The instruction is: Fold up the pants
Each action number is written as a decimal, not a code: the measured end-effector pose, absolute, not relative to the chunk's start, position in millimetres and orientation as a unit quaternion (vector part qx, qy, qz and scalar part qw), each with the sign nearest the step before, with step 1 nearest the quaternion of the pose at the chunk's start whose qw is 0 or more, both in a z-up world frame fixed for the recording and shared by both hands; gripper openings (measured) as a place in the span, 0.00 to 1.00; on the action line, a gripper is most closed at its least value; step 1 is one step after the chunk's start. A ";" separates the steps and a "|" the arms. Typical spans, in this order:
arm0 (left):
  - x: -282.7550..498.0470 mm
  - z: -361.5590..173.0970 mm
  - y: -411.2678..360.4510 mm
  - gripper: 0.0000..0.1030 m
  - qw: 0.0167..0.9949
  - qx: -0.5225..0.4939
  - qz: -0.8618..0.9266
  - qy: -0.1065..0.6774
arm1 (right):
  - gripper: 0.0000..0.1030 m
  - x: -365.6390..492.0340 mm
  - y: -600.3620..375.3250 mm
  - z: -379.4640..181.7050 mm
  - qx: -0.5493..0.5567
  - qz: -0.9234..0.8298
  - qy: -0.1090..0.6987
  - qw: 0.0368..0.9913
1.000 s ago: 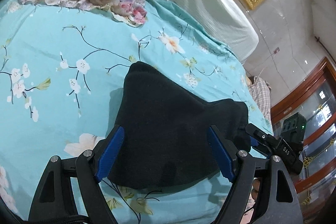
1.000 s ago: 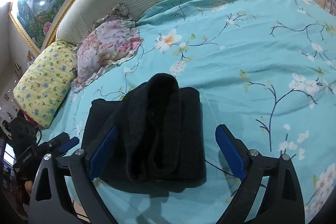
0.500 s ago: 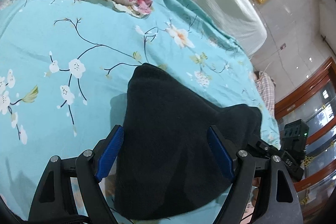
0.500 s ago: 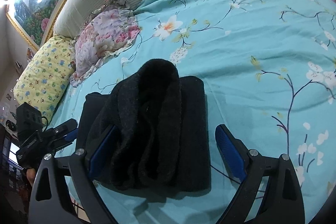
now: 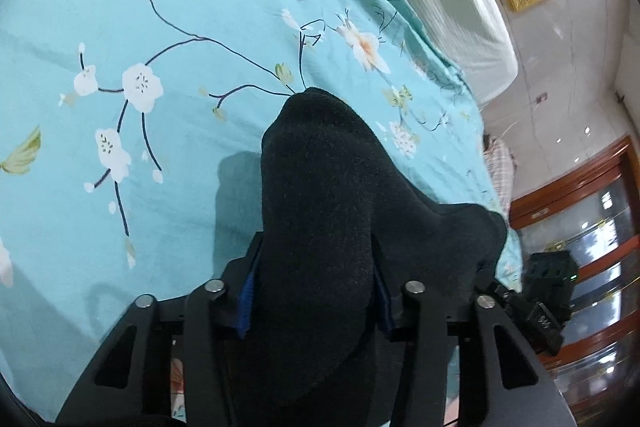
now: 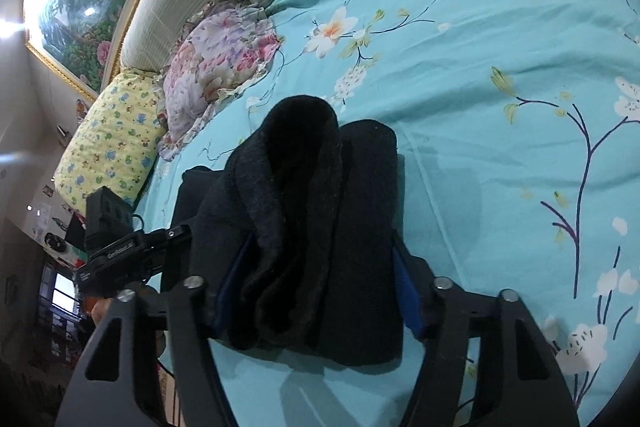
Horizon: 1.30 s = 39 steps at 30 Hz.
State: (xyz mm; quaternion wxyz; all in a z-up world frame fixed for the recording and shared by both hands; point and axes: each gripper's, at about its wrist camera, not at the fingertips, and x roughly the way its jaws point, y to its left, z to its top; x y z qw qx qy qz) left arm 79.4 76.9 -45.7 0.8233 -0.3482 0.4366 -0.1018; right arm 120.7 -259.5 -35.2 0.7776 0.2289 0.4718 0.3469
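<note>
Black pants (image 5: 320, 211) folded in a thick bundle on the turquoise floral bedspread (image 5: 120, 147), left gripper (image 5: 312, 291) clamped on one end; right gripper (image 6: 316, 287) closed on the other, flowered pillow (image 6: 216, 63) beyond

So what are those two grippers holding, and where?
Both hold the black pants: the left gripper and the right gripper each pinch the near edge of the folded bundle.

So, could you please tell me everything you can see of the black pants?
The black pants look like thick, fuzzy knit, bunched into a folded bundle with rounded folds on top. They rest on the turquoise floral bedsheet. The left gripper and the right gripper are each closed on a near end.
</note>
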 end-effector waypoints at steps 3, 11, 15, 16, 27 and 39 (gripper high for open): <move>74.4 -39.1 77.7 0.34 0.825 -0.353 -0.114 0.427 | 0.53 119.2 -261.4 -35.2 0.241 0.353 0.468 0.774; 48.8 -3.6 91.5 0.33 0.843 -0.355 -0.116 0.387 | 0.45 113.1 -251.6 -9.2 0.248 0.374 0.441 0.777; 25.5 11.8 116.8 0.33 0.854 -0.364 -0.096 0.360 | 0.45 112.0 -228.3 6.2 0.235 0.403 0.428 0.774; 17.8 15.4 124.7 0.33 0.857 -0.366 -0.089 0.353 | 0.45 112.6 -221.0 9.1 0.233 0.411 0.426 0.772; -23.4 25.7 222.0 0.33 0.866 -0.389 -0.004 0.313 | 0.44 127.7 -102.7 27.5 0.192 0.495 0.418 0.738; -8.5 11.3 275.7 0.33 0.873 -0.364 0.049 0.322 | 0.44 162.5 -15.5 18.9 0.158 0.519 0.432 0.720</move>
